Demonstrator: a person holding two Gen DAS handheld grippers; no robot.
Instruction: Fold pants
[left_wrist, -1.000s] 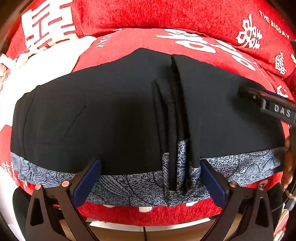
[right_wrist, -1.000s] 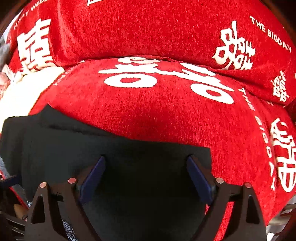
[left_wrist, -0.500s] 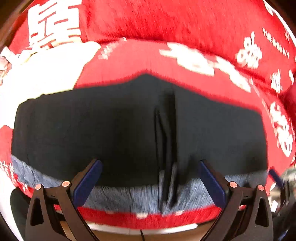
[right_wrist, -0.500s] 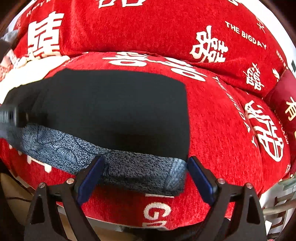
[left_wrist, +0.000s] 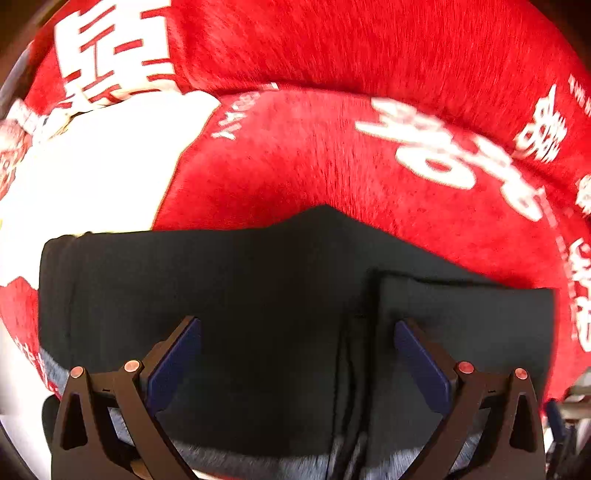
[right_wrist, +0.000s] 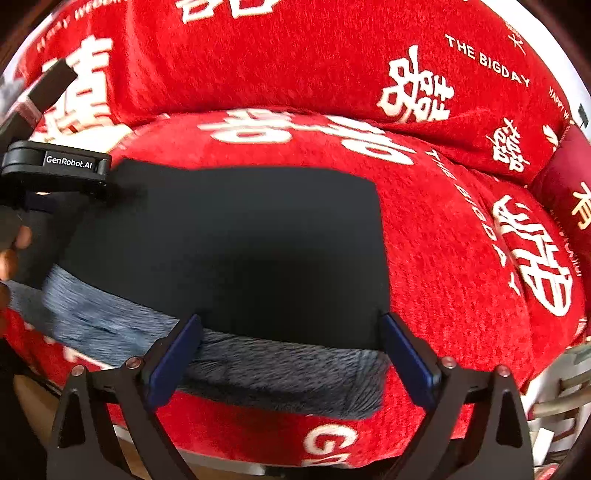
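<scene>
Pants (left_wrist: 258, 314), black, with a grey patterned band (right_wrist: 280, 365) along the near edge; laid flat and partly folded on a red cushion (right_wrist: 443, 258) printed with white characters. One panel lies over another on the pants' right side, its edge showing as a ridge (left_wrist: 373, 295) in the left wrist view. White cloth (left_wrist: 92, 177) lies beyond, at far left.

Step in hand, as judged: taking hold for the next fold. Best done by pinching all layers together at the band, both sides level, so the stacked panel does not slide off.

Left gripper (left_wrist: 295, 365): jaws wide, set low over the black fabric astride the ridge; holding nothing, though whether the pads touch the cloth cannot be told.

Right gripper (right_wrist: 291, 354): jaws wide, empty, at the banded edge near the right corner.
</scene>
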